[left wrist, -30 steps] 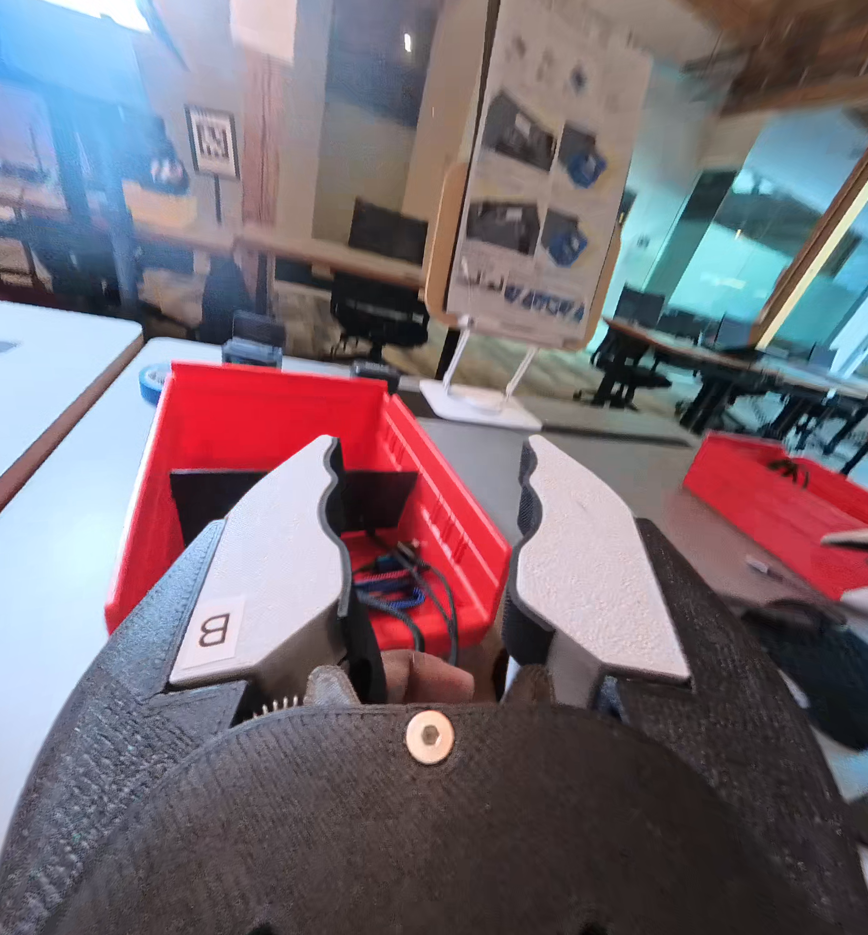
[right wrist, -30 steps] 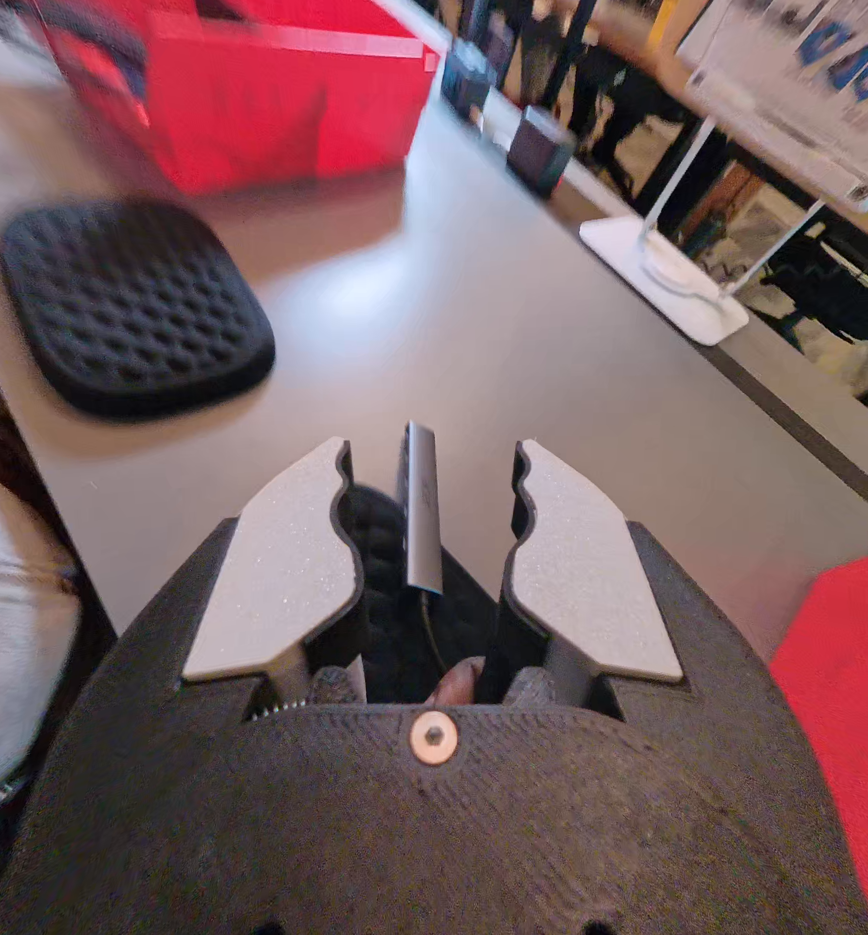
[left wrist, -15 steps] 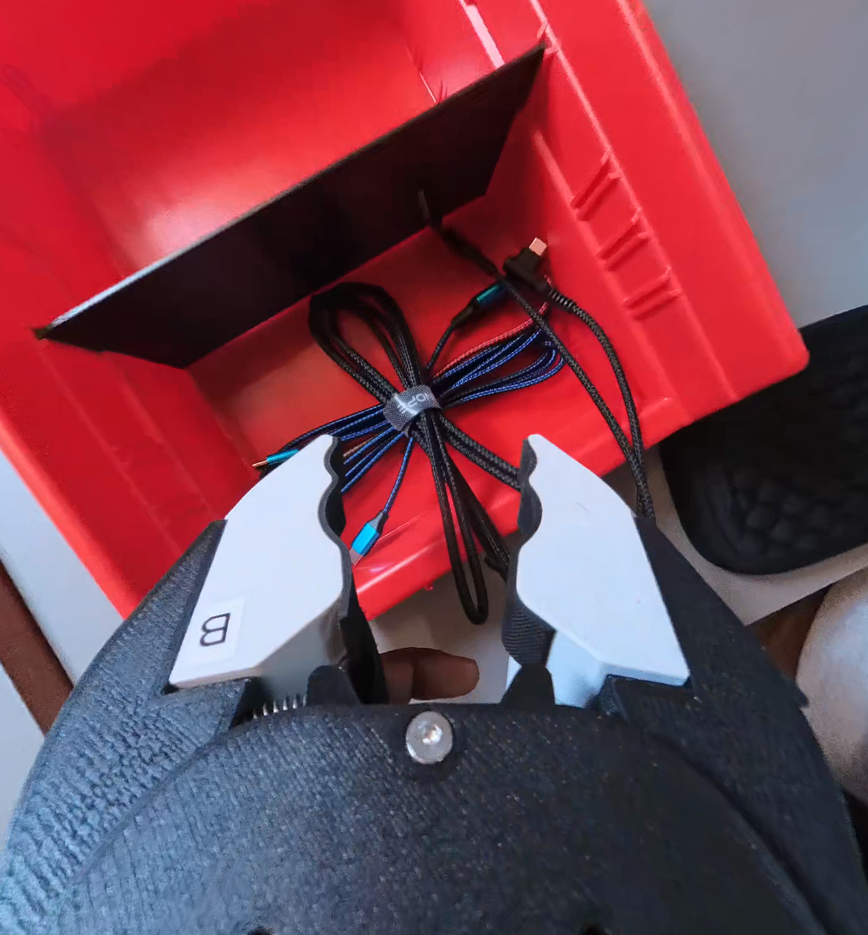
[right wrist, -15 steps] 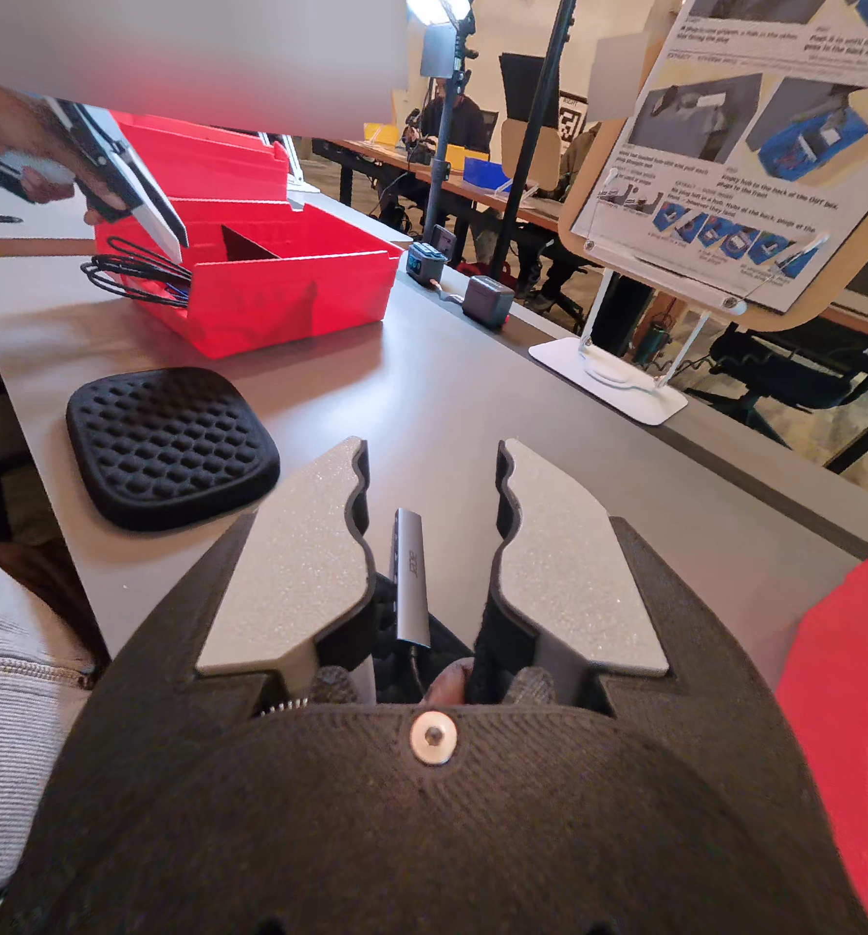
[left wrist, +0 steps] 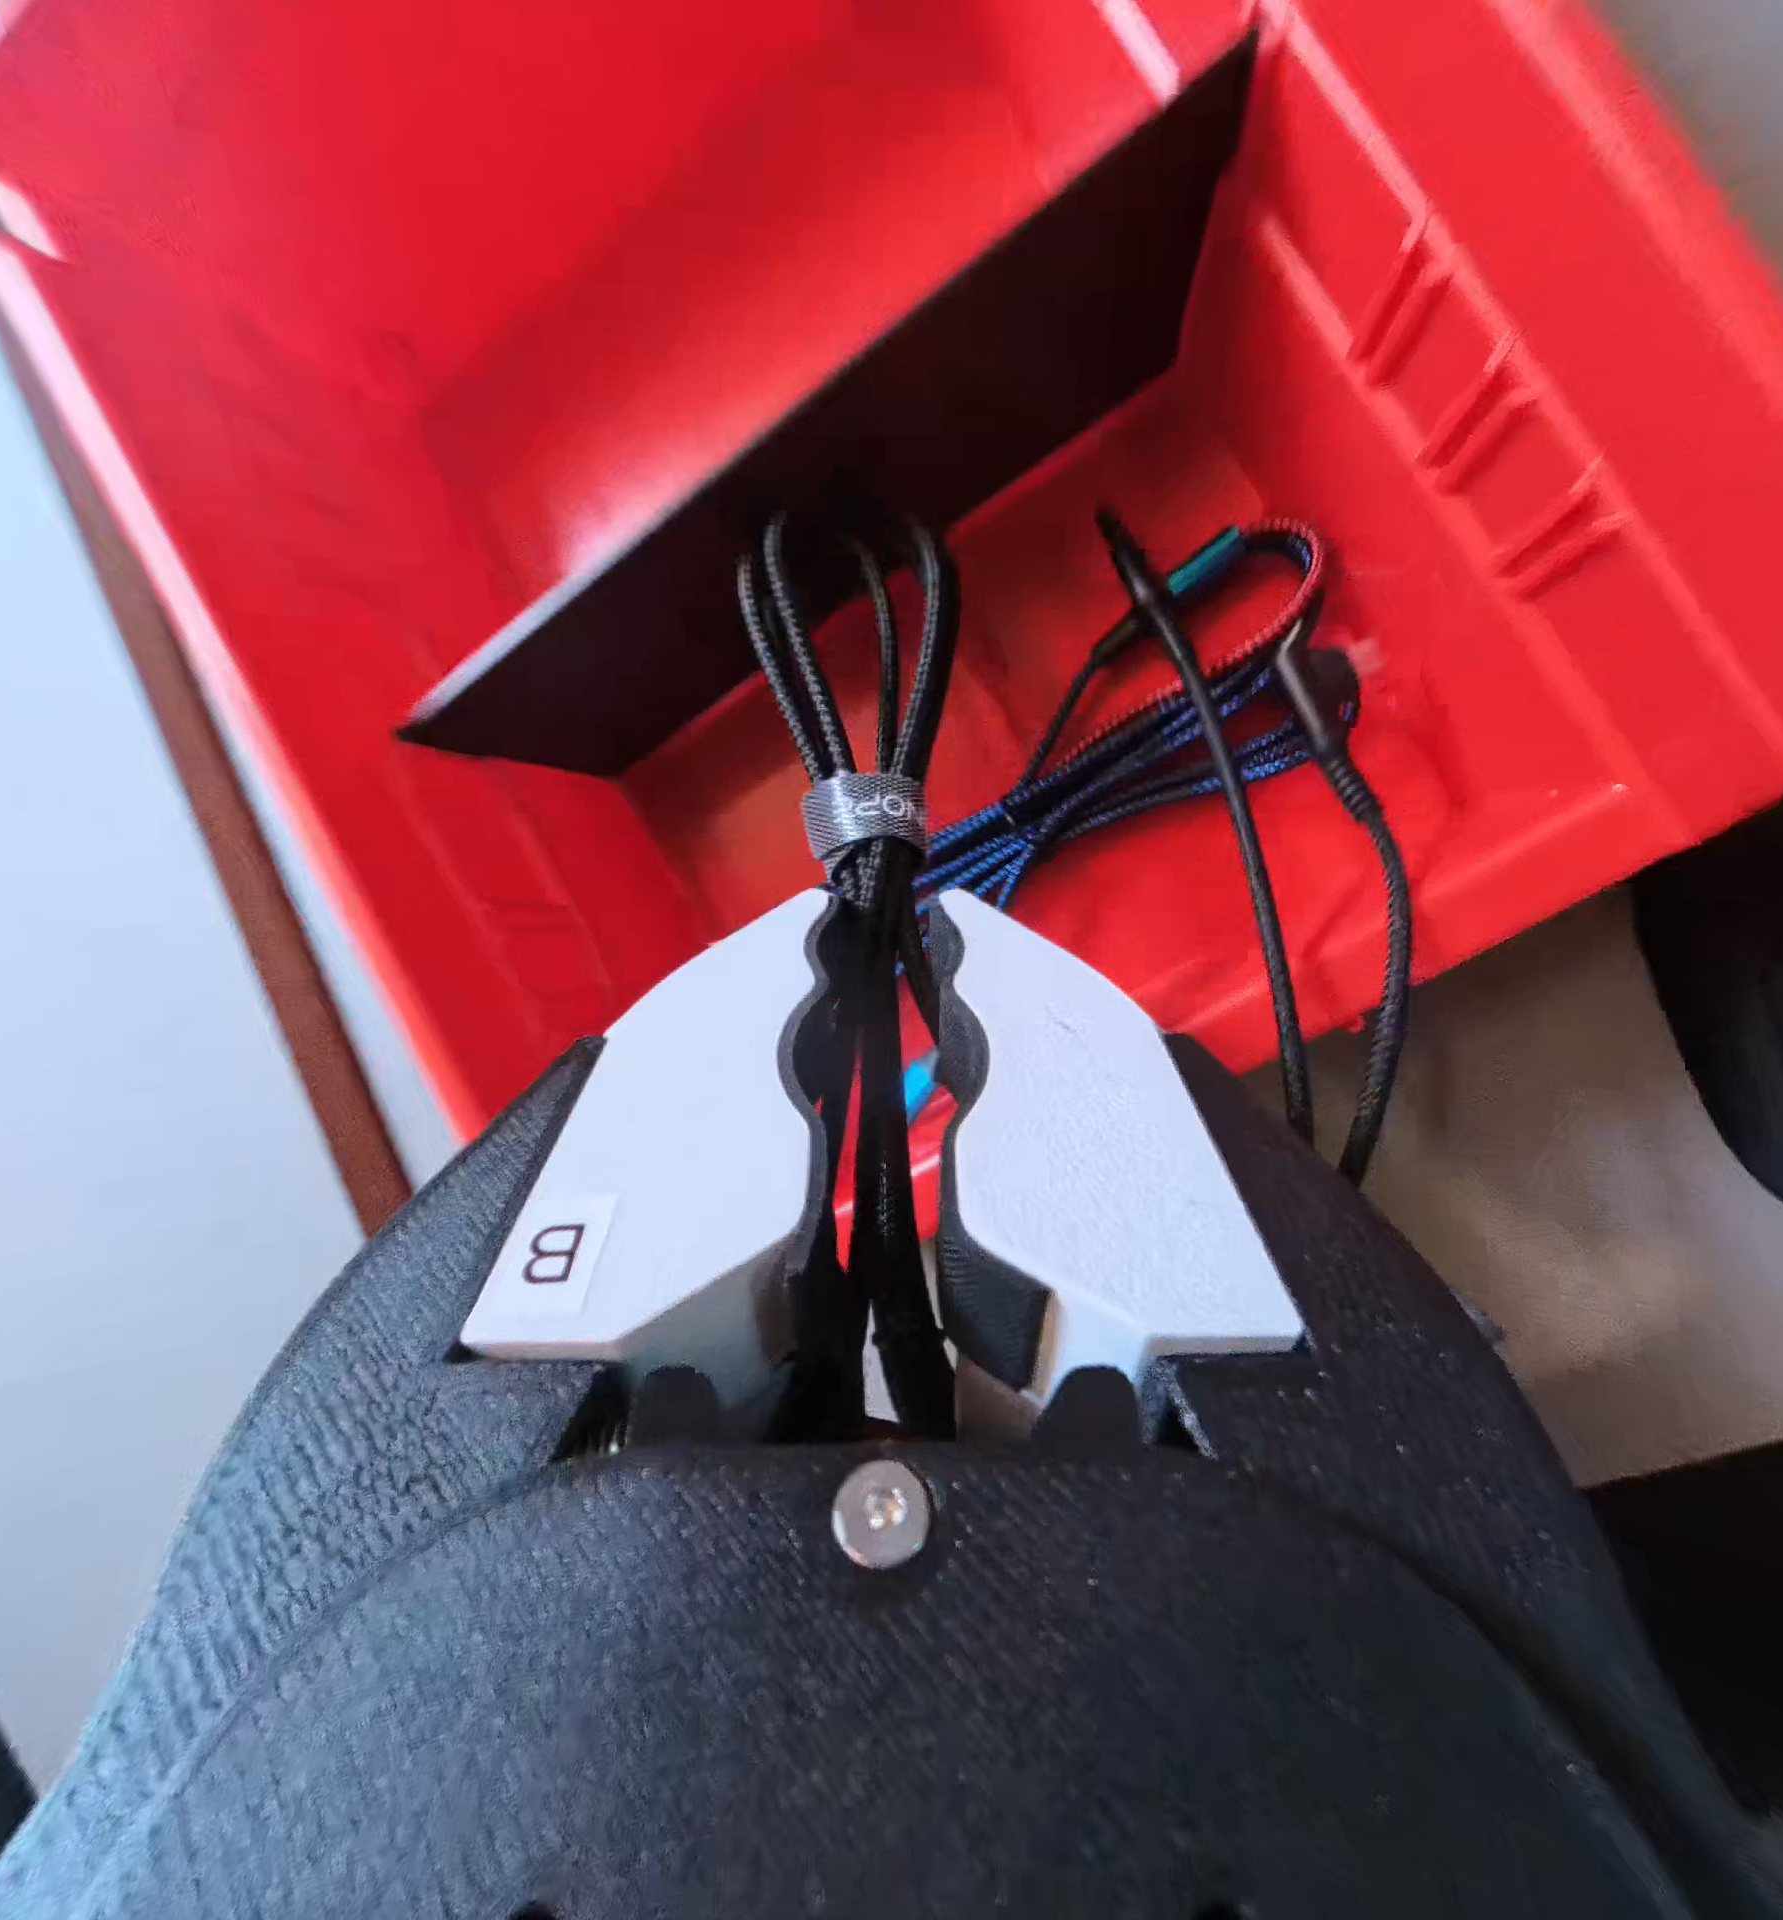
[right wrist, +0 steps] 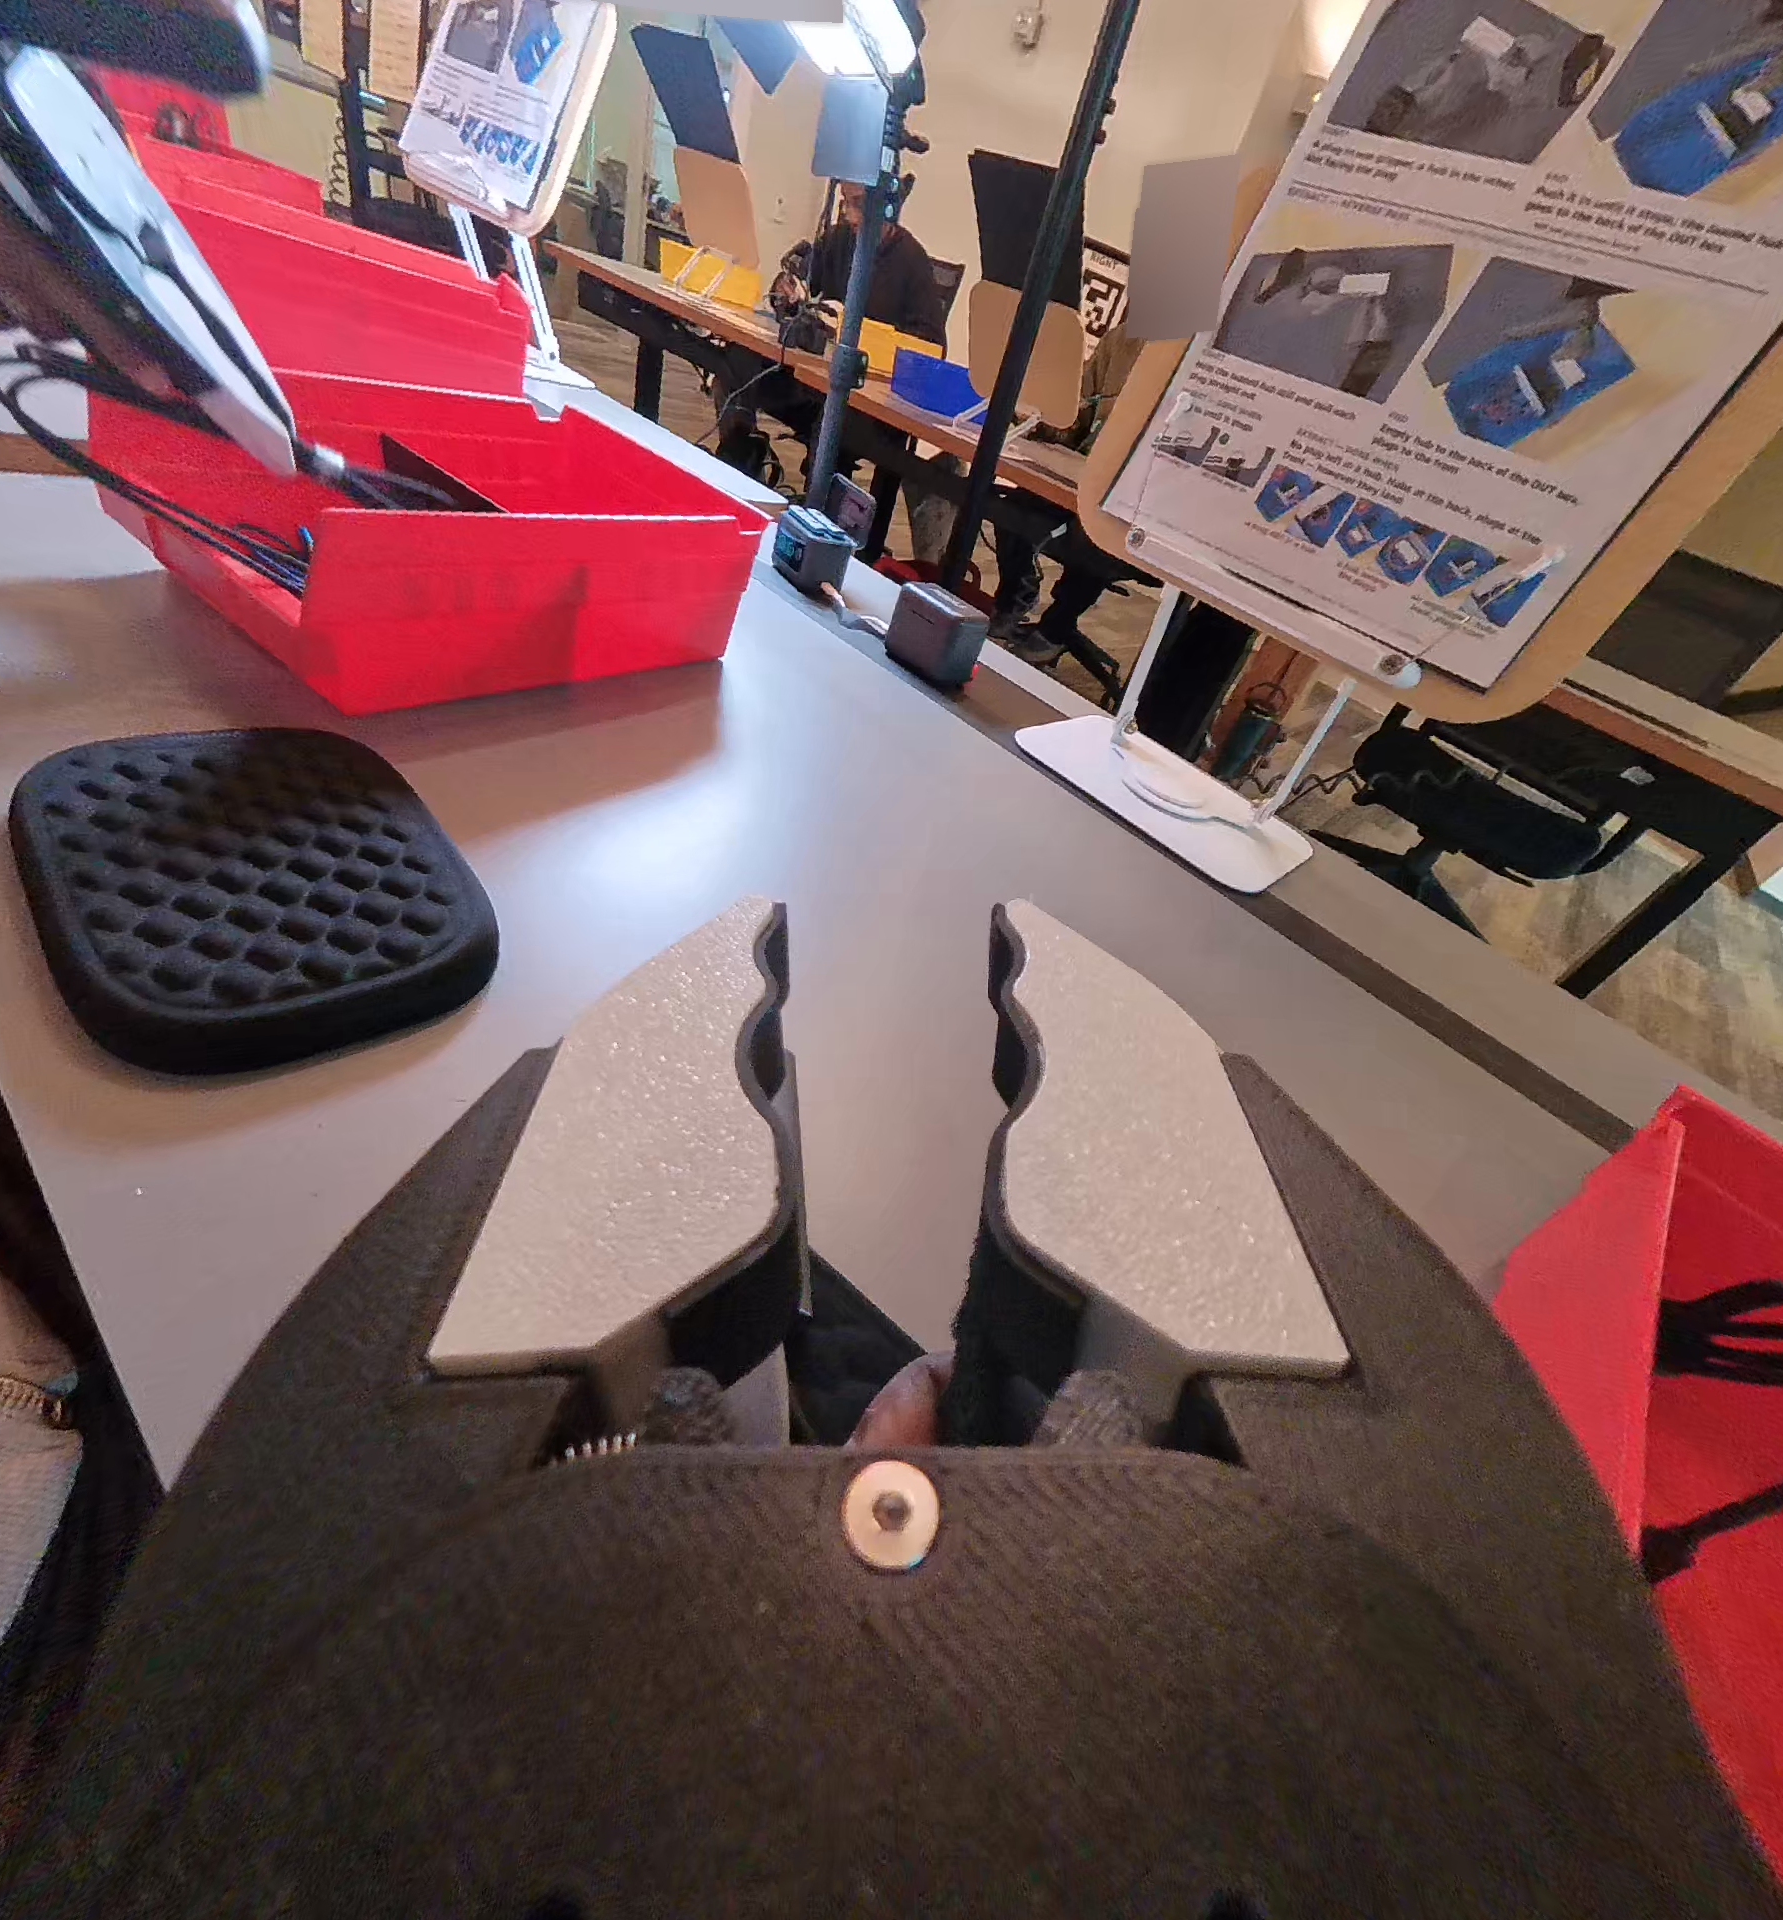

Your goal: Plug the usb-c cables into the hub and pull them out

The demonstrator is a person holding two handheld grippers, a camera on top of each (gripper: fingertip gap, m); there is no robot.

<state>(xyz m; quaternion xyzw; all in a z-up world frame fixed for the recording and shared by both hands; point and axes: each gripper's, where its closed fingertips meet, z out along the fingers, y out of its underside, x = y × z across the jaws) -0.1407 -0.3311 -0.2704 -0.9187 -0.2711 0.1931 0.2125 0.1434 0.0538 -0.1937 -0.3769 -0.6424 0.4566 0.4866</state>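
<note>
My left gripper (left wrist: 882, 912) is shut on a bundle of black braided cable (left wrist: 845, 665), just below its grey strap (left wrist: 861, 816), over the front compartment of a red bin (left wrist: 1489, 436). A blue-black cable (left wrist: 1126, 769) and loose black cable ends lie in the same compartment. In the right wrist view the left gripper (right wrist: 139, 270) reaches into this bin (right wrist: 513, 592) at far left. My right gripper (right wrist: 887, 935) is open and empty, low over the grey table (right wrist: 866, 790). The hub shows in neither view.
A black honeycomb pad (right wrist: 243, 883) lies left of my right gripper. A second red bin (right wrist: 1749, 1455) with a black cable (right wrist: 1749, 1330) is at the right. A sign on a white stand (right wrist: 1489, 312) and two small boxes (right wrist: 934, 629) stand along the far edge. A black divider (left wrist: 866, 468) splits the left bin. The grippers' ends are close to 50 cm from one another.
My left gripper has gone down into the bin and shut on the black cable bundle. The hub that lay between my right gripper's fingers is out of view, and those fingers have narrowed a little.
</note>
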